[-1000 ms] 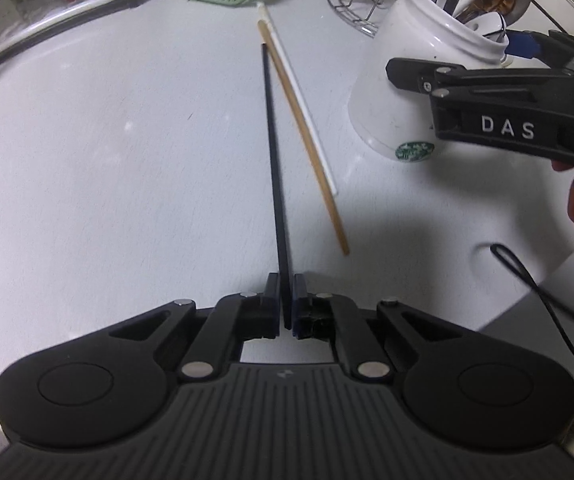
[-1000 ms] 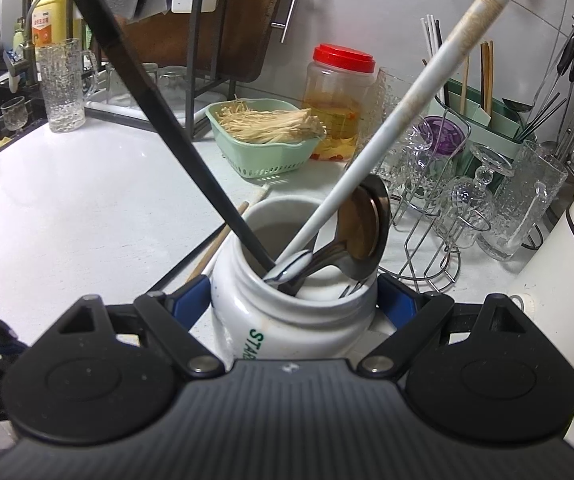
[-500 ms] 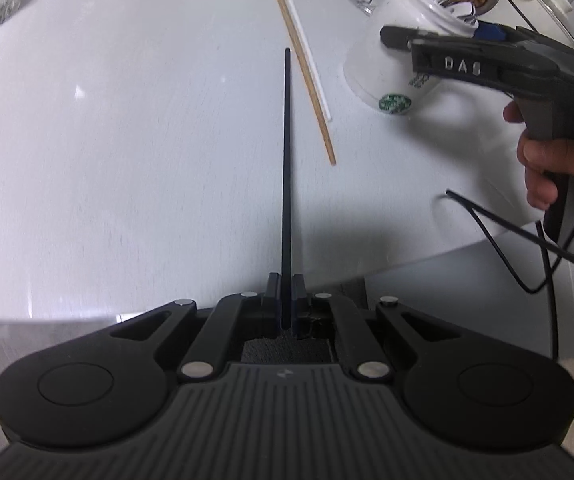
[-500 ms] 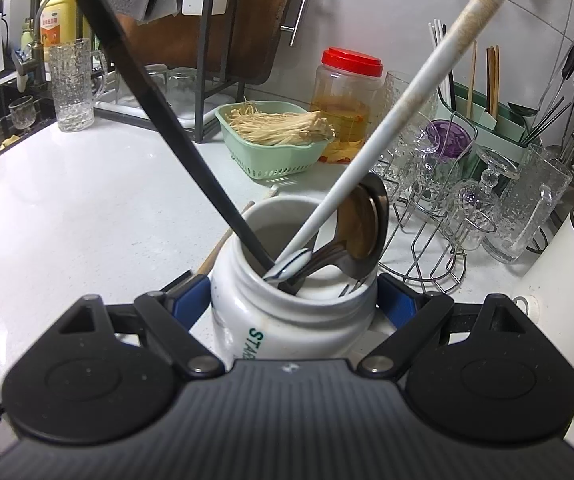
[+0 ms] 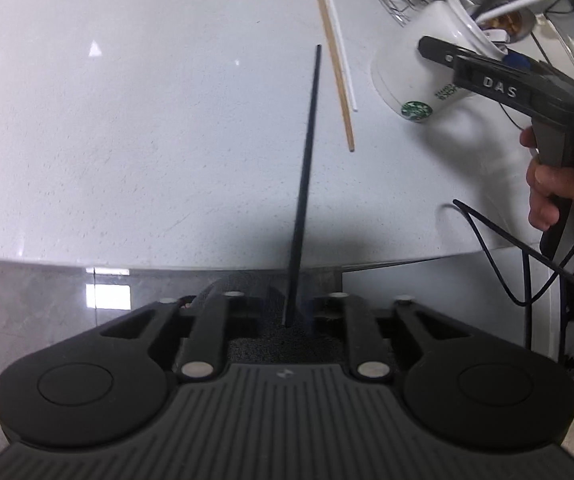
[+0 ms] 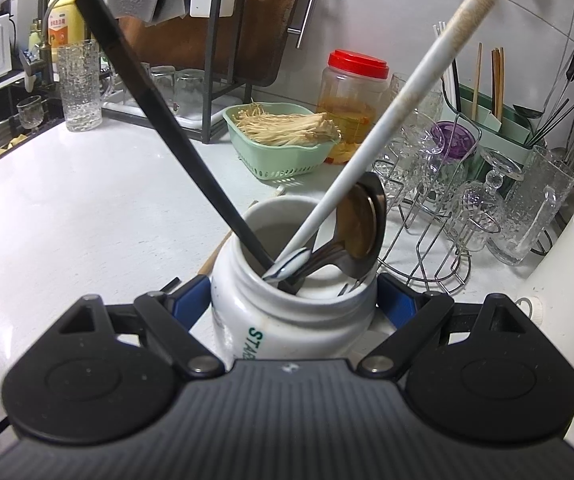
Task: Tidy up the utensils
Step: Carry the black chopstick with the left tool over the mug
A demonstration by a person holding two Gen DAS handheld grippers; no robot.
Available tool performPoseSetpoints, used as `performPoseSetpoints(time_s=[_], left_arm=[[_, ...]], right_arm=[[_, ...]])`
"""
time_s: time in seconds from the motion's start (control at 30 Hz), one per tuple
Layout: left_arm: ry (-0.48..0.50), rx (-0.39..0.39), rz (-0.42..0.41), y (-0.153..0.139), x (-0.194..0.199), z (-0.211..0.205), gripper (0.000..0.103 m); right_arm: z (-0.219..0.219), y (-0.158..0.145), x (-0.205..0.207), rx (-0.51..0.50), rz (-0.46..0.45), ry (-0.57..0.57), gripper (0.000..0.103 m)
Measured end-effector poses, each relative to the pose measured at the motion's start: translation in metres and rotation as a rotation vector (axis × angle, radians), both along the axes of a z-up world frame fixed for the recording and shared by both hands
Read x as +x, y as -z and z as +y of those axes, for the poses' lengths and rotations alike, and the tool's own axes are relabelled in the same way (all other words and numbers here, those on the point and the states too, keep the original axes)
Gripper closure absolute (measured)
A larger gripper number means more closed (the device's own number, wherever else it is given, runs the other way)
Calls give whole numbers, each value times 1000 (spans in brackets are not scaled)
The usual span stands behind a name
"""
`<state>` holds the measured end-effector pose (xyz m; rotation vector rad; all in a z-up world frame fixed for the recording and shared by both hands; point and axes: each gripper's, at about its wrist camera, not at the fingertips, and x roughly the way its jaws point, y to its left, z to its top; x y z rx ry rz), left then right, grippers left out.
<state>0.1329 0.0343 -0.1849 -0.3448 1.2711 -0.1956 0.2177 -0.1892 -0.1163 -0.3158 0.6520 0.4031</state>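
Several utensils [image 6: 359, 220] in white jar [image 6: 287, 320] clamped by right fingers [image 6: 193, 300]; left fingers [image 5: 211, 320] apart around black chopstick [image 5: 307, 168].

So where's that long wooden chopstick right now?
In the left wrist view the long wooden chopstick lies flat on the white countertop, right of centre, close beside a thin white chopstick, between the black chopstick and the white ceramic jar.

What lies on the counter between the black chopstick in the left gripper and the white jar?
In the left wrist view, a wooden chopstick and a white chopstick lie side by side between the black chopstick and the white jar.
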Motion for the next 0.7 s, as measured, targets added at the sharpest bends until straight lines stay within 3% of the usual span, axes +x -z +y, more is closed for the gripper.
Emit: performPoseSetpoints(time_s=[0.2,0.33,0.37,0.4,0.43,0.7], left_arm=[[7,-58,40,14,-1,1,76],[31,-44,55,23,1,-4,77],[38,-53,63,25,0,-5,79],[36,-52,67,28,0,-6,90],[39,-47,66,28,-1,-7,95],[28,17,-25,-8,-4,1,97]], right_arm=[[-1,0,0,8,-2,4,12],[-1,0,0,7,-3,8,12],[0,0,0,7,-3,9,12],[0,0,0,7,-3,8,12],[0,0,0,6,-2,7,12],[-1,1,-2,11,-10,9,12]])
